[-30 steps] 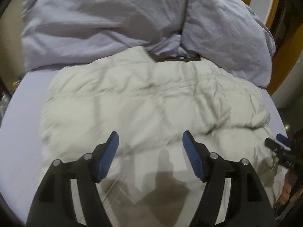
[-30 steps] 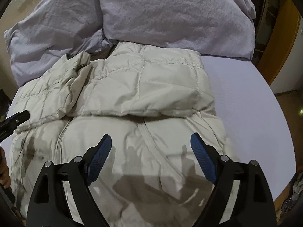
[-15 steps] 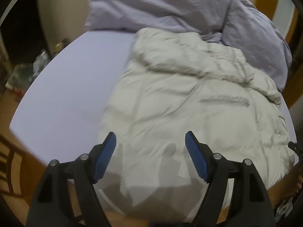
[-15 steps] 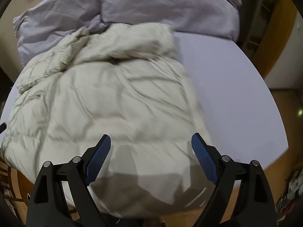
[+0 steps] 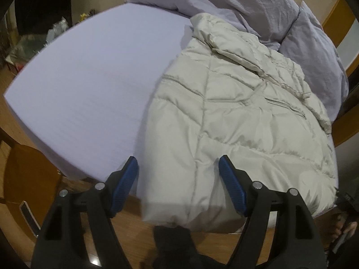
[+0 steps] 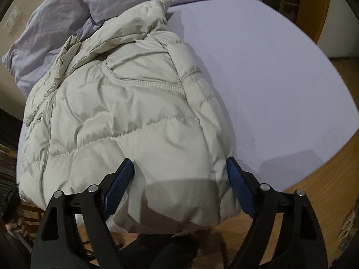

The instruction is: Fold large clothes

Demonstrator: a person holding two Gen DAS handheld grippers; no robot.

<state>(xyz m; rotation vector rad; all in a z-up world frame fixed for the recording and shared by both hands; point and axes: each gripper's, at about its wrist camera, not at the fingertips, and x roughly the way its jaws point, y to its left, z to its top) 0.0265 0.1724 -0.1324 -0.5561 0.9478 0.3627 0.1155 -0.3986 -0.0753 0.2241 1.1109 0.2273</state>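
Observation:
A cream quilted puffer jacket (image 5: 235, 121) lies flat on the lilac bed (image 5: 85, 89), its hem hanging over the near edge. My left gripper (image 5: 178, 172) hovers over the hem's left corner. Its jaws are closing slightly: the left pad is over the sheet edge and the right pad over the jacket, and neither presses on it. In the right wrist view the jacket (image 6: 125, 103) fills the middle. My right gripper (image 6: 179, 172) straddles the hem's right corner. Its jaws are closing, with the puffy hem bulging between the blue pads (image 6: 122, 179).
A crumpled lilac duvet (image 5: 235, 2) and pillow (image 5: 314, 51) lie behind the jacket. Wooden floor (image 6: 303, 179) runs below the bed edge. A person's dark-clothed leg (image 5: 175, 244) shows beneath each gripper, a foot (image 5: 341, 226) at lower right. Clutter (image 5: 33, 42) sits beyond the bed's left side.
Both grippers have pulled back from over the jacket's middle to the near bed edge, the left toward the hem's left corner, the right toward its right corner. The right jaws have narrowed a little.

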